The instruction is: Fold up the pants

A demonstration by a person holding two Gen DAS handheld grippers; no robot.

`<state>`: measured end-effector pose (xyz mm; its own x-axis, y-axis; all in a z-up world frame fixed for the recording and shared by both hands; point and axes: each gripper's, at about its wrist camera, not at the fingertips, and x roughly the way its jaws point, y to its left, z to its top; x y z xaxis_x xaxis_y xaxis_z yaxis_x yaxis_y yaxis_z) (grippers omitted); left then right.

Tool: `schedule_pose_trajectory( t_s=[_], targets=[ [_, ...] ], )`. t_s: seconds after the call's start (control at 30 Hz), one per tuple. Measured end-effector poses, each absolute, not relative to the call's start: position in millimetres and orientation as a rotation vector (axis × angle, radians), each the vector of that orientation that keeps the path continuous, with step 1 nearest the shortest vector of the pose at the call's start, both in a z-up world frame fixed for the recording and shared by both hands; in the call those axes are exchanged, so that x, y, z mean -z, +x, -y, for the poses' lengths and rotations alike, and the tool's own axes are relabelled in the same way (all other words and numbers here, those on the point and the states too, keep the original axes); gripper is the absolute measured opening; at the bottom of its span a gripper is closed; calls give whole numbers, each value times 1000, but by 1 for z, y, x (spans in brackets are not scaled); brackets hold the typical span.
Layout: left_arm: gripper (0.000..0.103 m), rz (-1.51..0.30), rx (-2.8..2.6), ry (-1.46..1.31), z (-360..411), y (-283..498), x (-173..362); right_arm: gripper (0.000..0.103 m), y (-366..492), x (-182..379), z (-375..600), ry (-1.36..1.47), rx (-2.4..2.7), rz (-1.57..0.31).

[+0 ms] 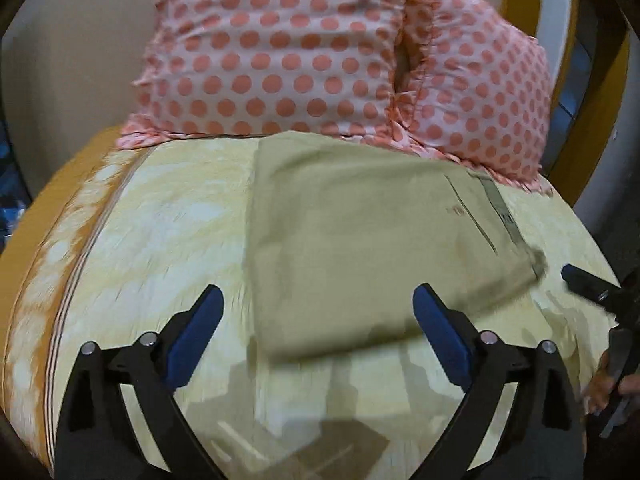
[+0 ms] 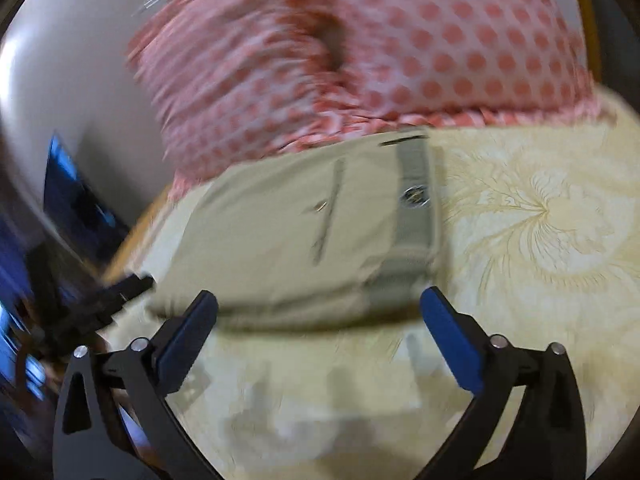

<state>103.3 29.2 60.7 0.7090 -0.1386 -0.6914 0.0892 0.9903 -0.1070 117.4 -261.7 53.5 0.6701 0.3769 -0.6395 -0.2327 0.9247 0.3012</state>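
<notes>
The khaki pants [image 1: 360,240] lie folded into a compact rectangle on the yellow patterned bedspread [image 1: 160,240], waistband and pocket slit to the right. My left gripper [image 1: 318,304] is open and empty, hovering just in front of the pants' near edge. In the right wrist view the pants [image 2: 300,232] show the waistband with a round button at their right end. My right gripper [image 2: 320,304] is open and empty, just in front of the pants' near edge. The right gripper's finger shows in the left wrist view [image 1: 588,280], beside the pants' right corner.
Two pink polka-dot pillows [image 1: 280,48] stand right behind the pants, also in the right wrist view [image 2: 400,48]. The bed's orange edge [image 1: 44,208] runs at the left. The bedspread [image 2: 540,208] extends to the right of the pants. A wall is behind.
</notes>
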Motion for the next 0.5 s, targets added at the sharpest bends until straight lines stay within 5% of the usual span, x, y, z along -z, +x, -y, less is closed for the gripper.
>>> schedule_pose_trajectory(
  t_s=[0.5],
  targets=[
    [99, -763, -1, 70, -3, 36, -5, 102, 74, -6, 220, 26, -209, -768]
  ],
)
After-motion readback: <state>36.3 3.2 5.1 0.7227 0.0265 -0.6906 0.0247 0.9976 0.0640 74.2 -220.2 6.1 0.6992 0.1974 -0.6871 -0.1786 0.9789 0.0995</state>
